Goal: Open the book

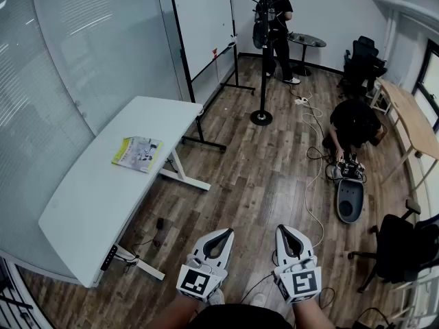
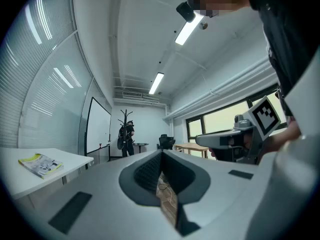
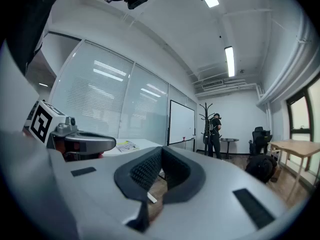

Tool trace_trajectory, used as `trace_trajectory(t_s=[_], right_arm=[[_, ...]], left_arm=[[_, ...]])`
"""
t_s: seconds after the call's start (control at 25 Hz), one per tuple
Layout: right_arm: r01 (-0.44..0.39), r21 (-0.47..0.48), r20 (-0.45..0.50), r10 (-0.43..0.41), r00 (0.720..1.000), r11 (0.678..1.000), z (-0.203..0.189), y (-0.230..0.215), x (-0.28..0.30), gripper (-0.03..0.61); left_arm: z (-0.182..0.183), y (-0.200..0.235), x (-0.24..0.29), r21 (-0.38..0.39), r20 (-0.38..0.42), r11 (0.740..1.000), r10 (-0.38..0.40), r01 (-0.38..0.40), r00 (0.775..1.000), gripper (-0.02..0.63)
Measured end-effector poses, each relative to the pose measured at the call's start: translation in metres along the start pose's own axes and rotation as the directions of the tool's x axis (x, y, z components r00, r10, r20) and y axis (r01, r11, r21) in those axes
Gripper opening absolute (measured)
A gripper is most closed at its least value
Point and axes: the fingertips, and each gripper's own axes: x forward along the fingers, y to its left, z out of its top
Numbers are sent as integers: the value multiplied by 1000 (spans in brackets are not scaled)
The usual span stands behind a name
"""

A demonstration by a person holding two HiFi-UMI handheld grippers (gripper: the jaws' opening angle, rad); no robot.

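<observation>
A closed book (image 1: 138, 153) with a yellow-green and white cover lies flat on the white table (image 1: 96, 204) at the left of the head view. It also shows small in the left gripper view as the book (image 2: 41, 165) and in the right gripper view as the book (image 3: 127, 146). My left gripper (image 1: 224, 233) and right gripper (image 1: 286, 229) are held level over the wooden floor, well right of the table and far from the book. Both are shut with nothing between the jaws, as the left gripper (image 2: 161, 156) and the right gripper (image 3: 160, 151) show in their own views.
A whiteboard on a stand (image 1: 204, 26) is behind the table. A coat rack (image 1: 263, 53) stands mid-room with a person (image 1: 280, 33) beyond it. Another person (image 1: 353, 125) crouches by equipment (image 1: 350, 197) and cables on the floor. A wooden desk (image 1: 411, 122) and office chairs (image 1: 401, 249) line the right side.
</observation>
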Motion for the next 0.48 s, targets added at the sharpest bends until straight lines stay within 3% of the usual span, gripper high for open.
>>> trace_trajectory(t_s=[0.16,0.48], right_arm=[[49,2,-39,-49,998,999,3,-7,-7,3],[7,-37,-70,-10,997,999,-7,13,-5,3]], left_arm=[[3,-4,-3,17,2,1000,-26,26,1000,14],[-5,12,-15,-4,-25,1000,-14,14,1000,14]])
